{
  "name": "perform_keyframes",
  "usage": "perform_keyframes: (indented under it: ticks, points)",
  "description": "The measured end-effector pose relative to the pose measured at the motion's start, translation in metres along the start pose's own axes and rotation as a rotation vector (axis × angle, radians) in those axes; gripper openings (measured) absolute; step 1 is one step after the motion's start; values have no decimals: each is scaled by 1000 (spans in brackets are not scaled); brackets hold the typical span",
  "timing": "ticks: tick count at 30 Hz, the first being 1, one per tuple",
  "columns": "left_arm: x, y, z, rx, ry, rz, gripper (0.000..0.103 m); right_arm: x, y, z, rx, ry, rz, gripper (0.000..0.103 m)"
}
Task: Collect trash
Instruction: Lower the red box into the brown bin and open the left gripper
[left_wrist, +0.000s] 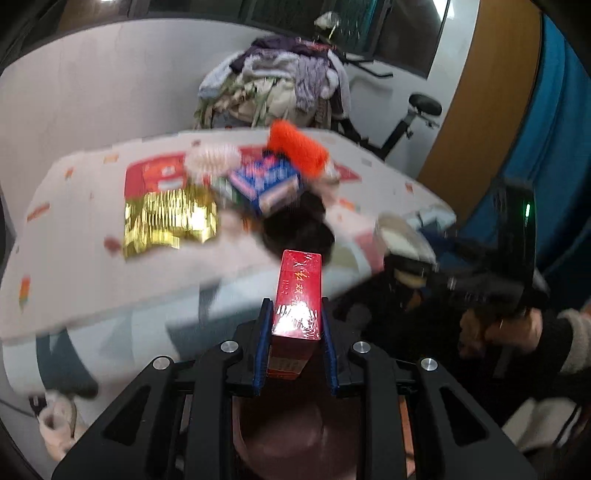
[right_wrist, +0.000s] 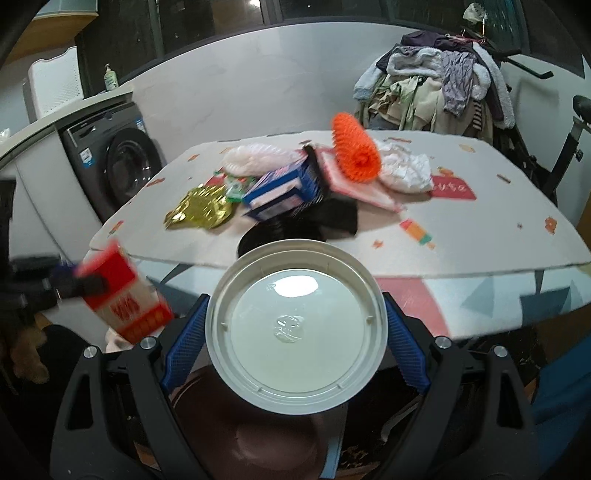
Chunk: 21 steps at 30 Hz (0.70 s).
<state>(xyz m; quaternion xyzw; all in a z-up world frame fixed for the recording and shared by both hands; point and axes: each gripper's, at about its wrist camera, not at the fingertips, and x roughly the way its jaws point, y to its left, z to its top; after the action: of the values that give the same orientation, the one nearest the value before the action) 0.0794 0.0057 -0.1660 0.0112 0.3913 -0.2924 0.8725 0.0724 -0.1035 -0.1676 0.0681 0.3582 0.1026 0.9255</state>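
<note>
My left gripper (left_wrist: 295, 314) is shut on a red carton (left_wrist: 298, 299), held in the air in front of the table; the carton also shows in the right wrist view (right_wrist: 123, 291). My right gripper (right_wrist: 295, 325) is shut on a round white plastic lid (right_wrist: 295, 328), also seen in the left wrist view (left_wrist: 402, 236). On the table (right_wrist: 480, 236) lies a trash pile: gold foil wrapper (right_wrist: 201, 208), blue-and-white box (right_wrist: 280, 188), orange spiky roller (right_wrist: 356, 153), crumpled white paper (right_wrist: 406, 168), black bag (right_wrist: 332, 218).
A dark reddish bin (right_wrist: 258, 443) sits below both grippers. A washing machine (right_wrist: 110, 158) stands at the left. A heap of clothes (right_wrist: 439, 81) is behind the table, beside an exercise bike (left_wrist: 406, 122).
</note>
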Motion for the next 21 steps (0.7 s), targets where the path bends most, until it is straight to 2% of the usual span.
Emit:
perform_keyframes:
  ticks: [4, 6, 10, 16, 17, 20, 21]
  points:
    - [10, -2, -46, -26, 52, 15, 24, -2, 7, -23, 3, 23, 26, 87]
    - [17, -6, -59, -16, 89, 30, 24, -2, 8, -28, 3, 33, 29, 87]
    - [17, -9, -57, 16, 85, 21, 24, -2, 8, -29, -15, 34, 35, 87]
    - [30, -11, -57, 23, 122, 12, 24, 7, -1, -31, 21, 74, 32, 87]
    - [30, -12, -57, 30, 124, 10, 27, 7, -3, -32, 22, 75, 34, 87]
    - [29, -18, -56, 56, 110, 19, 72, 9, 0, -32, 10, 80, 35, 87]
    - [25, -19, -56, 62, 91, 27, 72, 10, 1, -32, 2, 84, 35, 88]
